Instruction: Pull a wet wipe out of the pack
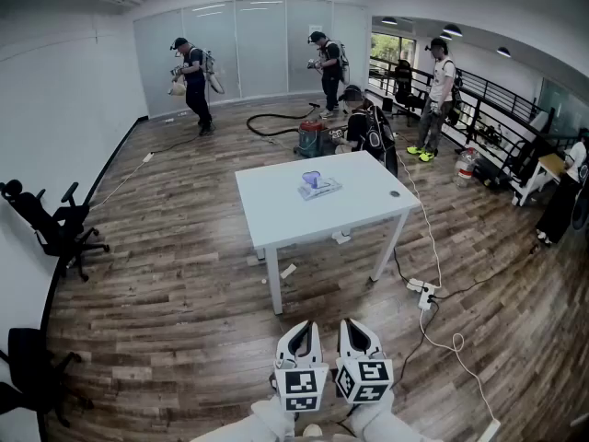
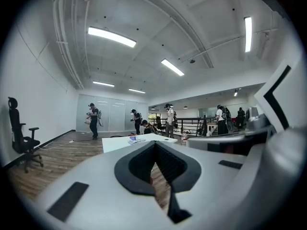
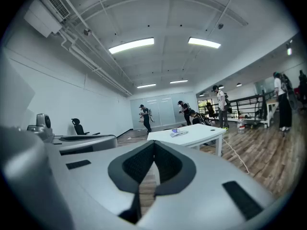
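The wet wipe pack [image 1: 318, 187] lies flat near the middle of a white table [image 1: 276, 205], with a bluish piece standing up on its top. The table stands well ahead of me, with bare wood floor between us. Both grippers hang low in the head view, side by side and far short of the table. My left gripper [image 1: 301, 327] is shut with nothing in it, and so is my right gripper [image 1: 357, 324]. The left gripper view shows closed jaws [image 2: 154, 143] with the pack [image 2: 136, 139] far beyond. The right gripper view shows closed jaws [image 3: 154, 143] and the distant pack [image 3: 178, 133].
A small dark disc [image 1: 394, 192] sits near the table's right corner. Cables and a power strip [image 1: 425, 293] lie on the floor right of the table. Office chairs [image 1: 55, 224] stand by the left wall. Several people [image 1: 193, 81] work at the back, one crouching by a red bucket [image 1: 310, 139].
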A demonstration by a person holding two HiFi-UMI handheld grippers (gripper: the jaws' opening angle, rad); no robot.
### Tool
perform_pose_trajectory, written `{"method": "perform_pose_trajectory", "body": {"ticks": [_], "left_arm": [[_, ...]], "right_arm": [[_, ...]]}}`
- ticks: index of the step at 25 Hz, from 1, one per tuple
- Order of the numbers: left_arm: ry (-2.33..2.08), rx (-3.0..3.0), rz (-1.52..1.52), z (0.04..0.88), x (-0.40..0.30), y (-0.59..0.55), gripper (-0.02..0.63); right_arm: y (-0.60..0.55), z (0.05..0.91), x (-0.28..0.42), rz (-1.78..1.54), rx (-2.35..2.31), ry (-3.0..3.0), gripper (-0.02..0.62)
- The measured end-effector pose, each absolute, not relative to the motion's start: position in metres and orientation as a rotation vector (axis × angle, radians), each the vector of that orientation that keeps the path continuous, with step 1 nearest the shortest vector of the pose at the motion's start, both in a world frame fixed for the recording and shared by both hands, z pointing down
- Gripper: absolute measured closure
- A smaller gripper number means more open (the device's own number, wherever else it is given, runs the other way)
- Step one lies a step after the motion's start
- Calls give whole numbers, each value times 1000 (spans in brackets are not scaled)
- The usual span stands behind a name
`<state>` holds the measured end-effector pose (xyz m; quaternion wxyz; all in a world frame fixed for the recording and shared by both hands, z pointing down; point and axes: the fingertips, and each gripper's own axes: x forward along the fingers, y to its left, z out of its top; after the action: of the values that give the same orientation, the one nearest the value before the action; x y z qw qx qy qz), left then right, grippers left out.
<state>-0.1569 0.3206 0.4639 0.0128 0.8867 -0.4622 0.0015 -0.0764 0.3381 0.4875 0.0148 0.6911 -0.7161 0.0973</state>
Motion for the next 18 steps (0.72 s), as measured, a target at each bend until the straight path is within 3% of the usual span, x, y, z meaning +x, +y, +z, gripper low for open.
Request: {"method": "perform_pose_trajectory", "body": {"ticks": [18], "left_arm": [[-1475,2784,59,463,-114,303,606]], "right_arm": [[317,489,-31,336,2125,-2275,586]]}}
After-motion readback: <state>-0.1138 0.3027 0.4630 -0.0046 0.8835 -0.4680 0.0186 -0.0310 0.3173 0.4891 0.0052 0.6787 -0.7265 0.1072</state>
